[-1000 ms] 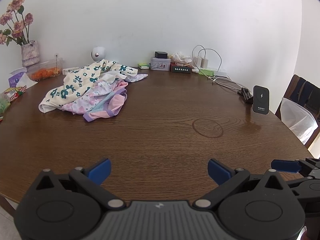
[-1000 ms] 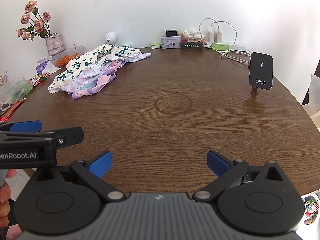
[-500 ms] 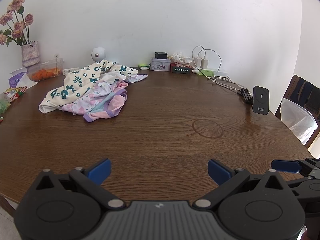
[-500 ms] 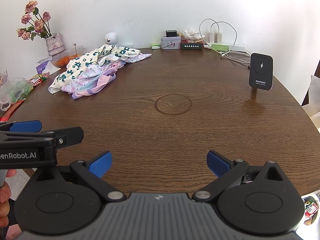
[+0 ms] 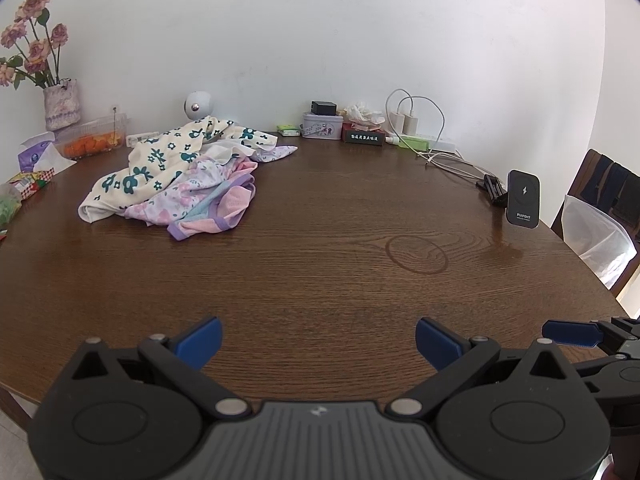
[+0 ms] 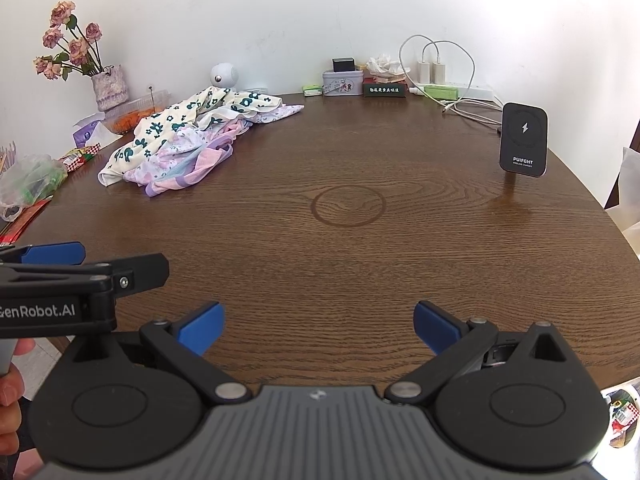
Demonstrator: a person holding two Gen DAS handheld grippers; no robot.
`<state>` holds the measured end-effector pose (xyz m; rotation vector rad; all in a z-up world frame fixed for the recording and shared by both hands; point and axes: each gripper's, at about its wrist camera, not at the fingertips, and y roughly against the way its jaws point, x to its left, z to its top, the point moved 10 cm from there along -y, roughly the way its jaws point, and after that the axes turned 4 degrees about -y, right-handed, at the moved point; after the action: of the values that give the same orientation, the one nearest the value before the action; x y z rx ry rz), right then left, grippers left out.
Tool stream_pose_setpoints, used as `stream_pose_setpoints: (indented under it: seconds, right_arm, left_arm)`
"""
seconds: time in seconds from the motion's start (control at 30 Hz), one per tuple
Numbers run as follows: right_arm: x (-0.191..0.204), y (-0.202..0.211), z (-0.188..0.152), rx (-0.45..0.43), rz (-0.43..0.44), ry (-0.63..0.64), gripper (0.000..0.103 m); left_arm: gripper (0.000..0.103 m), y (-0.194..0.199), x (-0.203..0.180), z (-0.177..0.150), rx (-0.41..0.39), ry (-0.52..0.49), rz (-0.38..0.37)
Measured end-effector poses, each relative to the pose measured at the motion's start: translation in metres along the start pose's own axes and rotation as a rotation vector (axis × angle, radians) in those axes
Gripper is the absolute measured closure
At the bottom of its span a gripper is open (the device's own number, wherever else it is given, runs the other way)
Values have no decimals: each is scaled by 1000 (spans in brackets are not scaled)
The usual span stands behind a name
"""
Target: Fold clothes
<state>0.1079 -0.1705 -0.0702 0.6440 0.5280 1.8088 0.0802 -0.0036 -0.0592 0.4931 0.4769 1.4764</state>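
A round, dark wooden table (image 5: 320, 280) fills most of the room in front of me, its grain showing a faint ring mark (image 6: 349, 205) near the middle. On the far left part of it lies a loose heap of clothes (image 5: 176, 184): a cream garment with teal flowers (image 5: 148, 168) draped over a pale floral piece and a pink and purple one (image 5: 224, 212), all crumpled together and unfolded.

At the near edge, well apart from the heap, the left gripper (image 5: 318, 340) hovers with its blue-tipped fingers (image 5: 200, 340) spread wide and nothing between them. Just beside it the right gripper (image 6: 318, 326) is spread equally wide, also empty. A hand (image 6: 10, 412) shows at the lower left of the right wrist view.

Along the wall sit a vase of pink roses (image 6: 108, 88), a small tin (image 5: 322, 125), and a power strip with white chargers (image 6: 456, 88). A black wireless charger stand (image 6: 524, 140) stands upright near the right rim.
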Motion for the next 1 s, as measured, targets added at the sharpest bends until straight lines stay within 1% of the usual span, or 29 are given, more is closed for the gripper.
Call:
stream_pose_setpoints:
  seconds: [1.0]
  right_arm:
    - [1,-3,-1,8,-1,1,0]
  left_arm:
    - [0,-4,1,-1,7,1,-1]
